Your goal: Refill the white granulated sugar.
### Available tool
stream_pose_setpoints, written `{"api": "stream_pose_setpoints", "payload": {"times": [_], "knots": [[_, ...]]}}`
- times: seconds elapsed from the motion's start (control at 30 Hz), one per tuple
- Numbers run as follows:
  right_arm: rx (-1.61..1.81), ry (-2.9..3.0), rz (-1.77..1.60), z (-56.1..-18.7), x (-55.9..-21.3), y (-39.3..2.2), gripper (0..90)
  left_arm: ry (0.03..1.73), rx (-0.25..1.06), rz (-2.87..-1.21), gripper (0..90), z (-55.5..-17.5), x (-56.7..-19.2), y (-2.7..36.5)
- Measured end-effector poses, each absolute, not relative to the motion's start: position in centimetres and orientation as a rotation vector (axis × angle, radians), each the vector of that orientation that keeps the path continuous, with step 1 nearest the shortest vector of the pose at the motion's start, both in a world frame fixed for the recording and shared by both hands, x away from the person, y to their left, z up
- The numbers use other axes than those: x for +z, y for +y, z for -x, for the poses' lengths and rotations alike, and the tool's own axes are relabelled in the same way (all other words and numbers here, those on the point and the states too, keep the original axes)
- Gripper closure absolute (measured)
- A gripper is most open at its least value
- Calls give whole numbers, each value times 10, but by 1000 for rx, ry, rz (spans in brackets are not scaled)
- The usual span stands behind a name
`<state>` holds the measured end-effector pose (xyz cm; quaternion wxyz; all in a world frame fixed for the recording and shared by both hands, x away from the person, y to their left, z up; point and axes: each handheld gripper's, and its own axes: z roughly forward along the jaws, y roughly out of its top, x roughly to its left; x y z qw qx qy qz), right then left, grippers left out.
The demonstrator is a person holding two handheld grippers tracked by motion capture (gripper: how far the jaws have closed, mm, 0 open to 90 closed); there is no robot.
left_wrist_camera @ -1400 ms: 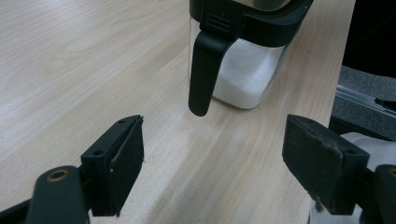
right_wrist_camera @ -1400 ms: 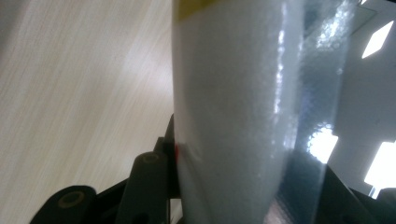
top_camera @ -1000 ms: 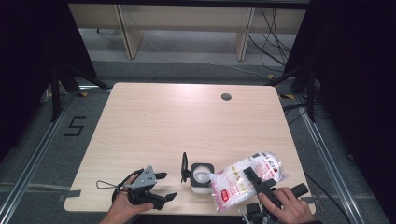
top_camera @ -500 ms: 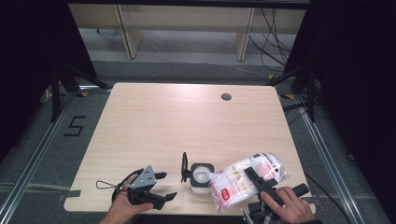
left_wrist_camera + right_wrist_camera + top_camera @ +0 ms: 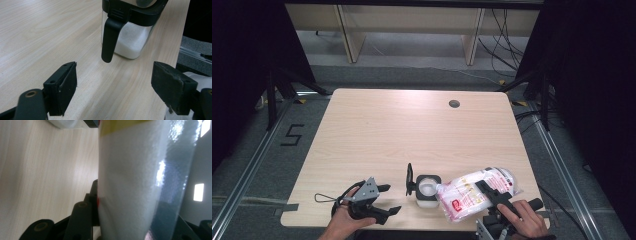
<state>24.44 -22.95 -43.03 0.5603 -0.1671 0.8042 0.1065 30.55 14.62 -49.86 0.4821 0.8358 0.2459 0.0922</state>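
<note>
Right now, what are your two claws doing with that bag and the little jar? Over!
Right gripper shut on the white bag, tipped with its mouth at the open jar. Left gripper open, empty, beside the jar. Nothing in the way.

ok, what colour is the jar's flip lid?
Black lid on a clear jar; best in the left gripper view.

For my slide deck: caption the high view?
Right gripper tips a plastic bag toward an open container; left gripper rests open.
</note>
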Motion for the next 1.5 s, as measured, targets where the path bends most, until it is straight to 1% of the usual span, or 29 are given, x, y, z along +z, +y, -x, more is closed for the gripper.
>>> {"api": "stream_pose_setpoints", "payload": {"times": [0.23,0.4,0.47,0.6,0.63,0.67,0.7,0.8,0.83,0.87,0.9,0.93,1.0,1.07,1.13,1.27,1.3,1.33,1.4,1.43,1.5], "knots": [[314,1928,353,-248,-433,-237,675,633,214,-2023,204,-304,-499,146],[364,1943,308,-249,-435,-239,679,596,226,-2039,204,-306,-498,147],[359,1936,330,-250,-433,-239,680,634,215,-2015,204,-304,-499,145],[403,1963,289,-253,-436,-240,682,634,215,-2019,204,-304,-499,146],[460,1989,221,-253,-441,-241,683,636,215,-2028,204,-304,-499,146],[433,1977,273,-255,-438,-241,684,613,221,-2027,204,-305,-499,146],[462,2001,216,-255,-442,-242,684,605,226,-2036,204,-305,-498,147],[454,1998,247,-259,-443,-244,686,633,216,-2016,204,-304,-499,146],[485,2021,185,-257,-446,-246,686,633,216,-2017,204,-304,-499,146],[442,1997,274,-261,-443,-246,687,624,210,-2012,204,-305,-500,146],[479,2018,201,-260,-447,-247,687,613,223,-2029,205,-305,-499,147],[491,2024,182,-260,-448,-248,688,627,208,-2005,204,-305,-500,145],[516,2039,166,-261,-448,-250,688,634,215,-2018,204,-304,-499,146],[513,2019,212,-263,-446,-250,690,629,210,-2010,204,-304,-500,146],[534,2020,211,-263,-445,-250,690,604,235,-2050,204,-306,-498,149],[539,2024,193,-263,-446,-249,691,604,236,-2052,204,-306,-498,149],[552,2035,149,-261,-449,-249,691,631,215,-2010,204,-305,-500,146],[535,2021,189,-264,-448,-249,692,637,218,-2022,204,-304,-499,146],[569,2035,135,-264,-450,-252,693,633,213,-2027,204,-305,-499,146],[565,2022,187,-268,-447,-253,692,637,218,-2031,204,-304,-498,146],[584,2019,167,-271,-447,-254,693,626,222,-2027,204,-305,-498,147]]}}
